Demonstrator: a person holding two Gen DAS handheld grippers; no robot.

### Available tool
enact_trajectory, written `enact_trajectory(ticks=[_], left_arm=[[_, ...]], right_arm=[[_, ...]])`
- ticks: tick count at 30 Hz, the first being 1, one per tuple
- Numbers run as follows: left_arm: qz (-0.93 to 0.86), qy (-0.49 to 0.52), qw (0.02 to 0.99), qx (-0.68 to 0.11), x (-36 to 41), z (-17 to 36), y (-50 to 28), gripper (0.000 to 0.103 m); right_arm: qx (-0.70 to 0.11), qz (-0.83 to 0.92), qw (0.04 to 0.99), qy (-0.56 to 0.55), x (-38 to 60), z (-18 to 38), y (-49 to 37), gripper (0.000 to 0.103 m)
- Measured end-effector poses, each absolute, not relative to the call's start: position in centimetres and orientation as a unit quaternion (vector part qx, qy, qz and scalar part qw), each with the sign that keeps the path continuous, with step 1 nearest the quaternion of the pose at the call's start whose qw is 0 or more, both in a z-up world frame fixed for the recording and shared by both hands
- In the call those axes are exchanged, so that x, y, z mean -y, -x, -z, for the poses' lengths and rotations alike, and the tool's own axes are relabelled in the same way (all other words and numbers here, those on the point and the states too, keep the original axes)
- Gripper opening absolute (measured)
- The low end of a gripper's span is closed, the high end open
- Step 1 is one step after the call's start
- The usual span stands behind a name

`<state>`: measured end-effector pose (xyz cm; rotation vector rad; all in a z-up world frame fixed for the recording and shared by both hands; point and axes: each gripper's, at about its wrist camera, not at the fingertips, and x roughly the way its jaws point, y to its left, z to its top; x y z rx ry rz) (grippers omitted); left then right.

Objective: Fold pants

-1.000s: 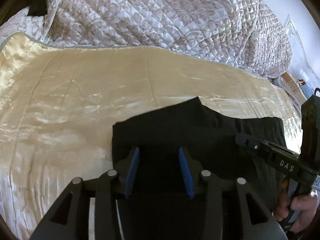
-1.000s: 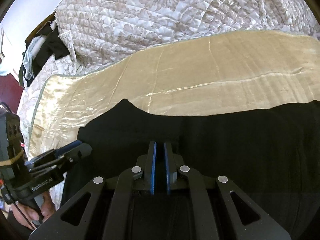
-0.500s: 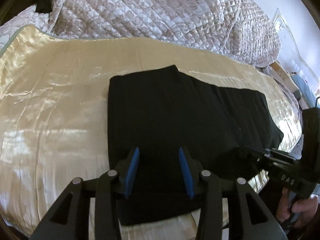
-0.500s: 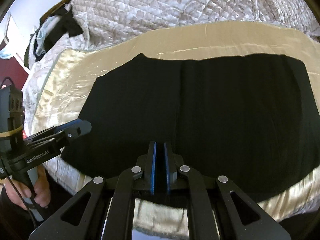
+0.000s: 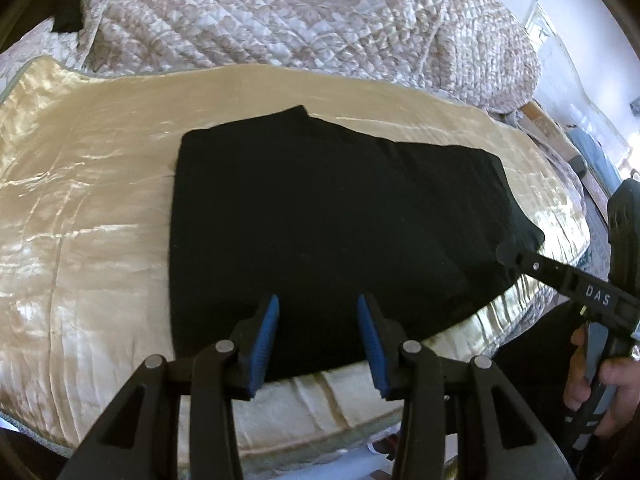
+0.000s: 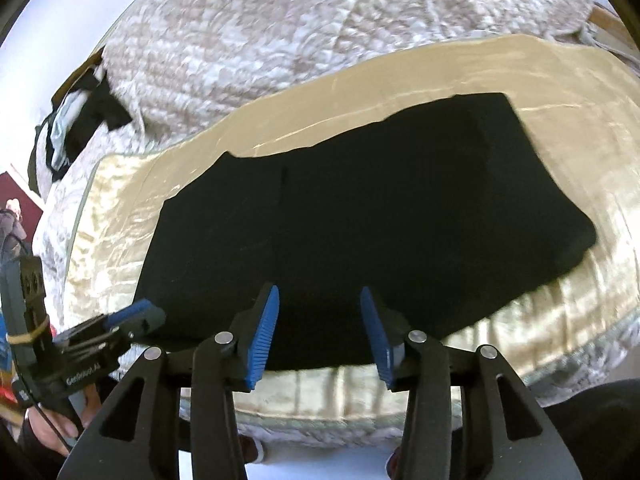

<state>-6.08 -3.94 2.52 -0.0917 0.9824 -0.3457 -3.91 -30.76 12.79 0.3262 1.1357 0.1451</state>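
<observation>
Left claw (image 5: 318,336), black with blue pads, spread wide, empty, hovering over near edge of folded black fabric pants (image 5: 320,224). Pants lying flat, roughly rectangular, on shiny cream satin bed cover (image 5: 88,208), near front edge of bed. Behind, rumpled beige-and-white quilted blanket (image 5: 280,20). Right claw (image 6: 320,330) likewise wide apart, empty, above pants' near edge.

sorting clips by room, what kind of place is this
Most likely a bedroom: the black pants lie folded on a bed's shiny cream cover, a rumpled quilt is heaped behind it, and more clothes are piled by the wall.
</observation>
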Motion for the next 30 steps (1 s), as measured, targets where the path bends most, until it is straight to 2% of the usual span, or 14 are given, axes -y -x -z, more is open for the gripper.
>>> enact_trajectory(ticks=[8, 13, 30], left_arm=[[0.171, 0.032, 0.868, -0.466, 5.2, -3.1, 5.7, 0.044], [0.158, 0.027, 0.871, -0.465, 5.7, -3.4, 5.0, 0.044], [0.153, 0.021, 0.873, -0.462, 6.7, -3.6, 4.1, 0.044]], right_arm=[[-0.530, -0.020, 0.831, -0.170, 33.8, -13.3, 4.7, 0.044], [-0.528, -0.011, 0.832, -0.170, 34.3, -13.4, 4.8, 0.050], [-0.524, 0.026, 0.828, -0.199, 36.5, -12.8, 5.8, 0.055]])
